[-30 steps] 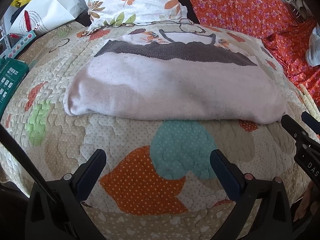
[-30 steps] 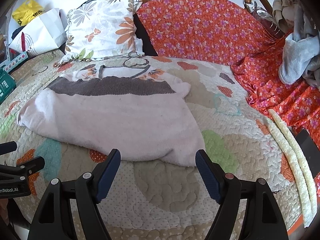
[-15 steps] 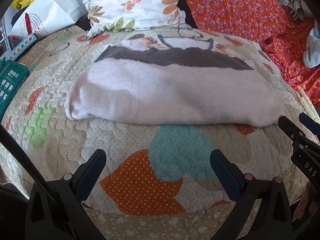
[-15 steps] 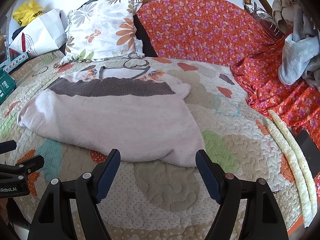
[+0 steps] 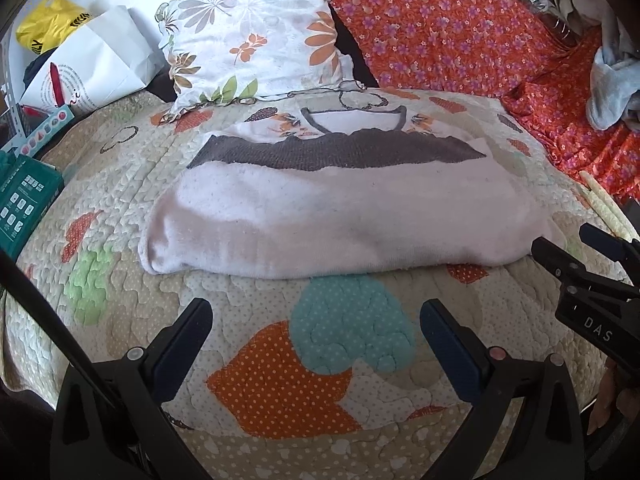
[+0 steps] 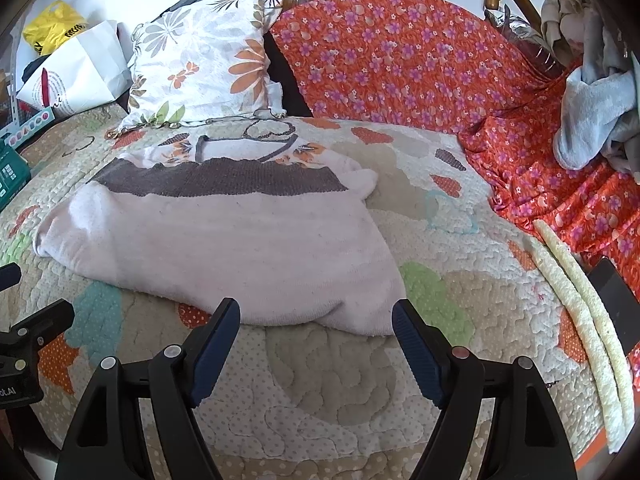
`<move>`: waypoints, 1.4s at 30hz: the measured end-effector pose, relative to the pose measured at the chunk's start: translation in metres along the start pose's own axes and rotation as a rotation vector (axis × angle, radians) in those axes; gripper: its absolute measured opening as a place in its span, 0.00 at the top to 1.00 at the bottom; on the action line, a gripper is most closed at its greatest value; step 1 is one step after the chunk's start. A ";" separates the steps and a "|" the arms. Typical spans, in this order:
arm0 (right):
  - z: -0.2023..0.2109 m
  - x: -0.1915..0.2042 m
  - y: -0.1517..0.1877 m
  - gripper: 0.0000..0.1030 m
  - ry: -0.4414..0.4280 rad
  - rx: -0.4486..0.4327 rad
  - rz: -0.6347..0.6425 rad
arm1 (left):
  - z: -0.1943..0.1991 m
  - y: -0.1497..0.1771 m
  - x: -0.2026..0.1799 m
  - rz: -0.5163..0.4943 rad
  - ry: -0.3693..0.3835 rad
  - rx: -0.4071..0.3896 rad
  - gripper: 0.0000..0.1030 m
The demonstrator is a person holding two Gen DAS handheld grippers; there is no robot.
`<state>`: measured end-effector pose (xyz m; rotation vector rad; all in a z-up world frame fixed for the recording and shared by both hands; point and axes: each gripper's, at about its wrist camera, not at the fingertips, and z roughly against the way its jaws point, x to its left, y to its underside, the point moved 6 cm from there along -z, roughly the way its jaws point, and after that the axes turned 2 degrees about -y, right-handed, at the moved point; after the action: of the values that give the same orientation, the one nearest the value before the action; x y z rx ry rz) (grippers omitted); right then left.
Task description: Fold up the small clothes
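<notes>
Nearest, the left gripper (image 5: 316, 336) hangs over the quilt (image 5: 280, 392) with its jaws apart and nothing between them, above an orange patch and a teal patch; a strip of bare quilt separates its fingertips from the garment's near edge. The right gripper (image 6: 316, 330) is likewise spread wide and empty, its left fingertip close to the hem, and whether it overlaps the cloth cannot be told. In the left wrist view the right gripper appears at the right edge, just beside the garment's near right corner. The folded pale pink garment (image 5: 340, 216) lies flat across the middle of the bed, its near edge a rounded fold running left to right, its left corner bulging and slightly lifted. Across its far part runs a grey band (image 5: 332, 152), and beyond that a grey-trimmed neckline with orange print. To the garment's right, open quilt stretches to two pale foam strips (image 6: 580, 300) lying along the bed's edge. Farther back a floral pillow (image 6: 208, 56) leans just behind the neckline, an orange flowered cloth (image 6: 400, 60) covers the rear right, and a white paper bag (image 5: 92, 68) stands at the far left.
</notes>
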<state>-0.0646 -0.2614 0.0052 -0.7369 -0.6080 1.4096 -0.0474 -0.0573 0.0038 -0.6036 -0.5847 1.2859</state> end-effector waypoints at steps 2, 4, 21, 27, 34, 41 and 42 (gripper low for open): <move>0.001 -0.001 0.000 0.20 0.000 -0.004 -0.002 | -0.001 0.000 0.000 0.004 0.002 0.008 0.00; 0.002 -0.001 -0.001 0.20 0.001 -0.008 -0.004 | -0.002 0.001 0.001 0.009 0.005 0.010 0.00; 0.000 0.002 0.000 0.19 0.002 0.004 0.007 | -0.005 0.003 0.003 0.013 0.011 0.029 0.00; -0.003 0.003 0.002 0.19 0.009 0.016 0.022 | -0.005 0.003 0.002 0.014 0.012 0.030 0.00; -0.004 0.003 0.003 0.19 0.013 0.015 0.027 | -0.009 0.005 0.002 0.014 0.015 0.044 0.00; -0.003 0.003 0.002 0.19 0.016 0.010 0.031 | -0.010 0.007 0.001 0.014 0.015 0.054 0.00; -0.003 0.003 0.002 0.19 0.016 0.010 0.031 | -0.010 0.006 0.001 0.015 0.015 0.055 0.00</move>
<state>-0.0639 -0.2588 0.0015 -0.7516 -0.5790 1.4333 -0.0443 -0.0557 -0.0081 -0.5724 -0.5317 1.3067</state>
